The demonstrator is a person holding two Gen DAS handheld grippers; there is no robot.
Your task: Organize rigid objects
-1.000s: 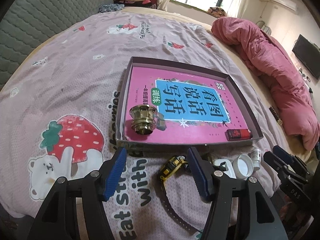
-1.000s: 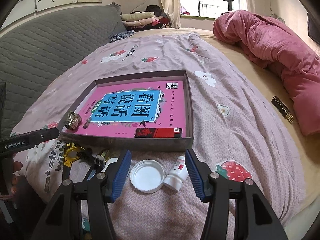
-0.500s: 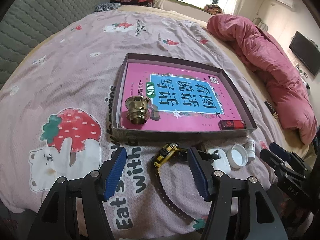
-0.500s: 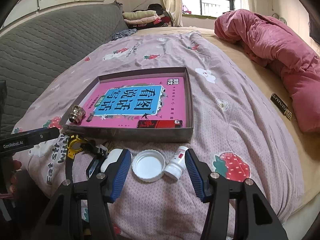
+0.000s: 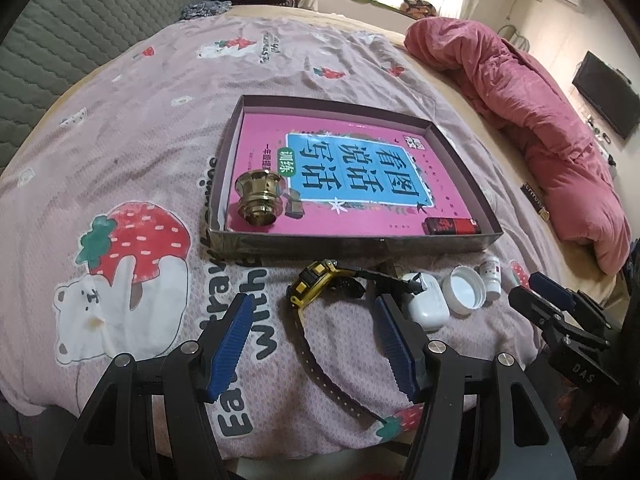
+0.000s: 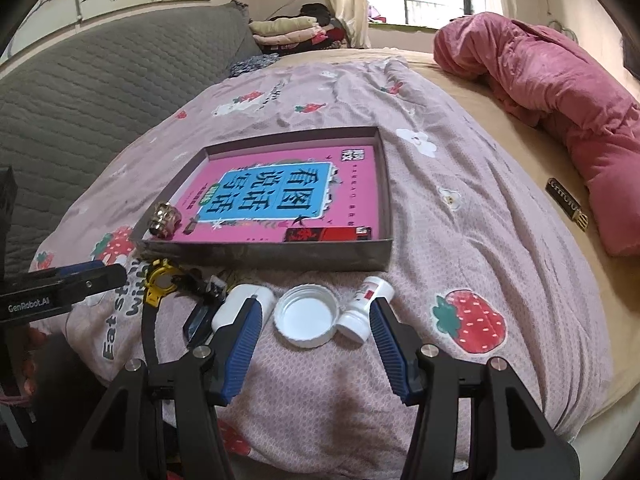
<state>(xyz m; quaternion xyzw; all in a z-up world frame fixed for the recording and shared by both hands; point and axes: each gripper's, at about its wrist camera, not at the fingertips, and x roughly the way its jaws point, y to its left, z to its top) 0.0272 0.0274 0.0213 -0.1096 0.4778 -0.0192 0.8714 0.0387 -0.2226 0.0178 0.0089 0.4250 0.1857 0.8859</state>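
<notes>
- Step, as I read it: between picks. Some items sit in the cardboard tray (image 5: pixel 460 242), the rest lie loose on the bedspread (image 5: pixel 132 120) in front of its near wall.
- In the tray: pink workbook (image 5: pixel 348 184) lining the bottom, brass fitting (image 5: pixel 259 198) at the near-left corner, red lighter (image 5: pixel 452 226) along the near wall on the right.
- Loose, left to right in the left wrist view: yellow watch (image 5: pixel 316 284) with black strap, some dark item just beside it (can't tell what), white earbud case (image 5: pixel 426 306), white lid (image 5: pixel 464 290) lying open side up, small white pill bottle (image 5: pixel 491 278) on its side, touching the lid.
- Left gripper (image 5: pixel 312 342): jaws wide apart, nothing between the pads; it hangs over the watch strap, watch head just ahead.
- Right gripper (image 6: pixel 314 346): jaws apart too, empty; lid and pill bottle lie just ahead between the finger lines, earbud case beside its left finger.
- Next move, my guess: left takes the watch, or right takes the bottle or the lid.
- Watch: pinch the case, not the floppy strap, then lift clear of the tray wall.
- Bottle: close across the body; it's round and could roll on the soft cover.
- Lid: shallow, flat on fabric, so the pads need to get low on the rim.
- Free space in the tray is mid and far side.
</notes>
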